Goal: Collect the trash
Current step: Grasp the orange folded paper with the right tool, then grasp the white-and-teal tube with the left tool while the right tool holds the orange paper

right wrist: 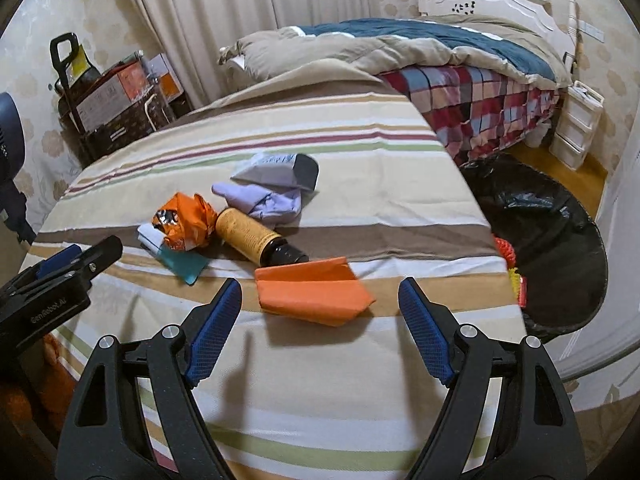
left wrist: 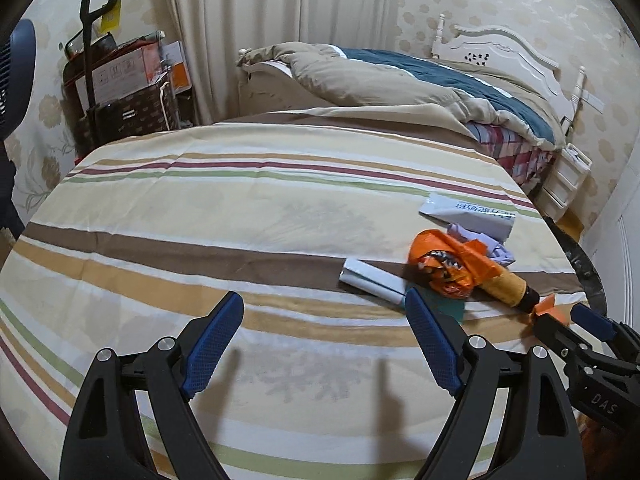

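Trash lies in a heap on the striped tablecloth [right wrist: 360, 152]. It holds a folded orange paper [right wrist: 316, 294], an amber bottle [right wrist: 248, 236] on its side, a crumpled orange wrapper [right wrist: 184, 220], lavender paper [right wrist: 268, 200], a grey-white pouch [right wrist: 280, 172] and a teal scrap [right wrist: 184, 264]. My right gripper [right wrist: 320, 288] is open just above the table, with the orange paper's near edge between its fingertips and the pads clear of it. My left gripper [left wrist: 324, 304] is open over bare cloth, left of a white paper roll [left wrist: 372, 280] and the orange wrapper [left wrist: 444, 264].
A black trash bag [right wrist: 552, 232] stands open on the floor past the table's right edge. Behind the table are a bed [right wrist: 440, 52] with bedding, a white drawer unit [right wrist: 576, 128], curtains, and stacked boxes with a cart [left wrist: 120, 80] at the back left.
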### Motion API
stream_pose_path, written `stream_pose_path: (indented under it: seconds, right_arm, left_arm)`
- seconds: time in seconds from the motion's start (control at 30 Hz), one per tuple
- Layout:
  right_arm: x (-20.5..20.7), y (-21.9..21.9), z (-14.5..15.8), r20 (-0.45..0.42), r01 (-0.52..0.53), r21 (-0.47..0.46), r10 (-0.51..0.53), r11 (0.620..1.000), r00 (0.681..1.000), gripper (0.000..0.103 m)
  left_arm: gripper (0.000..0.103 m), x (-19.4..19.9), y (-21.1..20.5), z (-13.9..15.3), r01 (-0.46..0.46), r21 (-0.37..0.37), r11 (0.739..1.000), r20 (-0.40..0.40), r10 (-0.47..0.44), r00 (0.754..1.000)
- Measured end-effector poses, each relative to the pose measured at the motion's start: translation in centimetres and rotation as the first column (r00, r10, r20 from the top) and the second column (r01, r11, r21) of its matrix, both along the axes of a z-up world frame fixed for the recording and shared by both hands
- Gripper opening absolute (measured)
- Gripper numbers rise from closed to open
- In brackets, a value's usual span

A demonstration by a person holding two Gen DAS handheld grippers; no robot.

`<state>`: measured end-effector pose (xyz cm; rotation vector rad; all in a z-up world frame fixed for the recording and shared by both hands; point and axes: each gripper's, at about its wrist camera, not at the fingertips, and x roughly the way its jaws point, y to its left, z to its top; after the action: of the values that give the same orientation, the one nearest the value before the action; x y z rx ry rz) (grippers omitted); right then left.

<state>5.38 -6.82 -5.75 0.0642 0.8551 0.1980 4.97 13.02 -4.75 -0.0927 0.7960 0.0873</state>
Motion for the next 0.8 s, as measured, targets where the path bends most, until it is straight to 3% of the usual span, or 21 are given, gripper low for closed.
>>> stream_pose_path:
  seconds: [0.1, 0.2, 0.8]
  right_arm:
    - [0.2, 0.1, -0.4, -0.014, 0.003, -0.016, -0.003, 1.000, 1.000, 0.075]
    - [0.2, 0.2, -0.7, -0.029, -0.005, -0.021, 0.004, 1.000, 1.000, 0.059]
    - [0.3, -1.2, -0.9, -0.022, 0.019, -0.059, -0.020, 0.998, 1.000, 0.059]
  left_arm:
    - [0.083, -0.1, 0.1, -0.1, 0.005, -0.007, 1.000, 0.000, -0.005, 1.000]
    - [0.083, -0.1, 0.0, -0.4, 0.015, -0.011, 1.000, -0.004, -0.015, 1.000]
    - [0.083, 2.0, -0.7, -1.2, 0.002, -0.030, 1.000, -0.045, -0.004, 0.999]
